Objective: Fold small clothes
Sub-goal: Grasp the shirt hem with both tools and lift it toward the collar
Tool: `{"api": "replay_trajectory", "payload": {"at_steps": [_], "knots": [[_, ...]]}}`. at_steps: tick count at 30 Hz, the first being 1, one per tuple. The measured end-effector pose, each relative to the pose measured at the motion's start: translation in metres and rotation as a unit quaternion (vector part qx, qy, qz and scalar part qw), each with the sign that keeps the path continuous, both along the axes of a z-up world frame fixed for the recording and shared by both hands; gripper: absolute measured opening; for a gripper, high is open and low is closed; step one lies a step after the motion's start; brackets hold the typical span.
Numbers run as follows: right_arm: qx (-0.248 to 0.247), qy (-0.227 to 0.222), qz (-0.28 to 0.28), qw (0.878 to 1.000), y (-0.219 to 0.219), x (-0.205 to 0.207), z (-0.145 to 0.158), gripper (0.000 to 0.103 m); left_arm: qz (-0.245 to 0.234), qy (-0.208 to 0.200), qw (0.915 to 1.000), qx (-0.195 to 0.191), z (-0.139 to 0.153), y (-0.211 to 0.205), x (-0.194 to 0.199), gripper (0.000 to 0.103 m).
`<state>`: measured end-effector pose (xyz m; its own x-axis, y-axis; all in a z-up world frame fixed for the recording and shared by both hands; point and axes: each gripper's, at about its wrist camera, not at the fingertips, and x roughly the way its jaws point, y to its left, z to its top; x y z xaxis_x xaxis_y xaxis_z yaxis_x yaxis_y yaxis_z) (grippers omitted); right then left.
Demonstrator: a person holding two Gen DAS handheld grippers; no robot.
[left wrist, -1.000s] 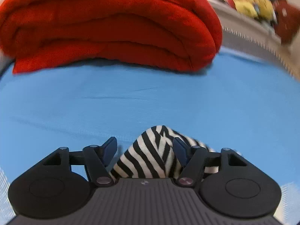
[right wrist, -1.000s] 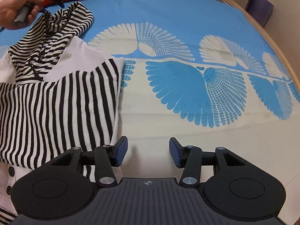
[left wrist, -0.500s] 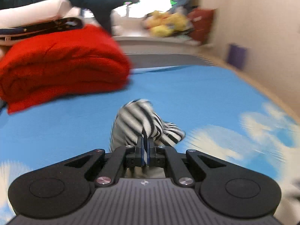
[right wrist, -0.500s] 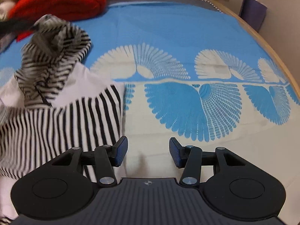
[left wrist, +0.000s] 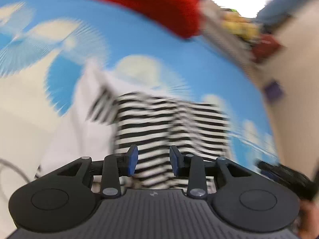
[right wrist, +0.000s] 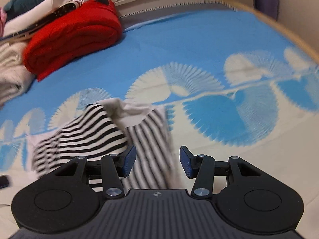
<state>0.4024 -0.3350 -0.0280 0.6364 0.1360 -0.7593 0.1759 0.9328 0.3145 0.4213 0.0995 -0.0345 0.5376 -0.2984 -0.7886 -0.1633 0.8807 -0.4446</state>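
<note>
While blurred, garment (left wrist: 171,123) seemingly folded.

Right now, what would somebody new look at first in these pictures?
Probably the black-and-white striped top, lying crumpled on the blue and cream bedspread just ahead of both tongs. Next, the big red folded blanket at the far left of the bed, with other bedding stacked beside it.
</note>
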Motion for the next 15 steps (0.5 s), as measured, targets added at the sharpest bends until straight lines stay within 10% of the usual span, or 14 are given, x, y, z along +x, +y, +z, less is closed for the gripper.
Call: {"api": "replay_trajectory", "payload": {"at_steps": [15], "knots": [[0.082,0.09,0.024,0.992,0.057,0.044,-0.07,0.047,0.065,0.111,0.9884,-0.081,-0.068,0.005,0.028,0.033]]}}
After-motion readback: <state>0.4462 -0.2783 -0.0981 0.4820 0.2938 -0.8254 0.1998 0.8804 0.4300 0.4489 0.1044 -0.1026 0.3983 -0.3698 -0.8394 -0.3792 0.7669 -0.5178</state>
